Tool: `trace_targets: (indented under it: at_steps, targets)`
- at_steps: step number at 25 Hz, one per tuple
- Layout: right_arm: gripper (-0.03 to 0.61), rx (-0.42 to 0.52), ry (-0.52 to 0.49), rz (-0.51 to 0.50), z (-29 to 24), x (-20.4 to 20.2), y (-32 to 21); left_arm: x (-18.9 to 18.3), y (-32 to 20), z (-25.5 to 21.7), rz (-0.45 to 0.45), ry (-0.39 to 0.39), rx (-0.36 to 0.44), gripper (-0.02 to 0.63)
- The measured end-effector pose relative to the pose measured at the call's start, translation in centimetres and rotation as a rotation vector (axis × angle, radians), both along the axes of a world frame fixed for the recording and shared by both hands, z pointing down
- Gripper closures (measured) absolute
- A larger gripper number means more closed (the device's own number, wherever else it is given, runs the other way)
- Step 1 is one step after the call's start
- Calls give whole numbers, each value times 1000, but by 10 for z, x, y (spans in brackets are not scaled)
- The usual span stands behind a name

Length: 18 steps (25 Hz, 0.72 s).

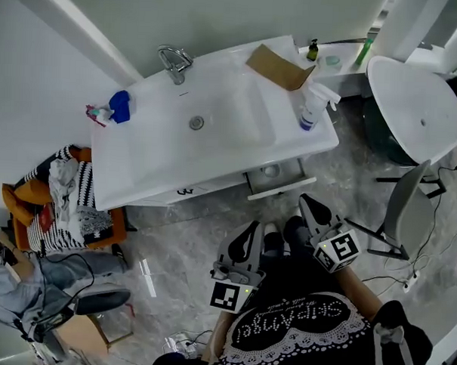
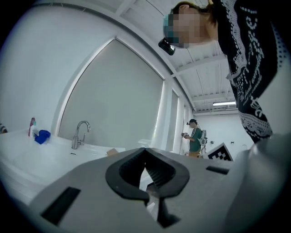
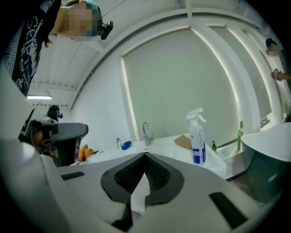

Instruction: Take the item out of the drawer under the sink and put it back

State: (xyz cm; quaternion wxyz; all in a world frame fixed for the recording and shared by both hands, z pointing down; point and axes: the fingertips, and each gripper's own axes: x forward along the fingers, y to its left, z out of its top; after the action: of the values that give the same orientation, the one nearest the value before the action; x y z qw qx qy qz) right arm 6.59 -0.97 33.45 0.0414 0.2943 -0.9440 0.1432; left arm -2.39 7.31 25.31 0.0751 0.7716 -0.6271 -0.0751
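Note:
A white sink counter (image 1: 146,163) fills the head view, and the drawer (image 1: 283,186) under its right half stands pulled part way out. A small round pale item (image 1: 271,171) lies inside the drawer. My left gripper (image 1: 251,226) hangs in front of the counter, below the drawer, shut and holding nothing. The right gripper (image 1: 307,198) is just right of it, close to the drawer front, also shut and holding nothing. In the left gripper view the left gripper (image 2: 145,150) has its tips together, and the right gripper (image 3: 145,155) looks the same in its own view.
On the counter are a faucet (image 1: 175,62), a blue object (image 1: 120,105), a cardboard piece (image 1: 279,67) and a spray bottle (image 1: 311,110). A white tub (image 1: 417,110) and a grey chair (image 1: 405,208) stand at the right. A clothes-covered orange seat (image 1: 61,201) is left. Another person (image 2: 195,139) stands far off.

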Motion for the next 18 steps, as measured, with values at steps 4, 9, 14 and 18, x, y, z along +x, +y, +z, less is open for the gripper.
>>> trace_targets:
  at_steps: [4,9,14,18]
  targets:
    - [566,68,-35,17,-33,3,1,-9,3,-2,-30,12,-36,611]
    - [566,122,-51,51,-56,18,1,-19,6,-10,-46,-11,0,611]
    - [566,164,-61,68,-71,26,-2,-28,1,-15,-63,-50,24,611]
    - [566,215,-53,49,-82,30,5,-25,-1,-12,-71,-44,27,611]
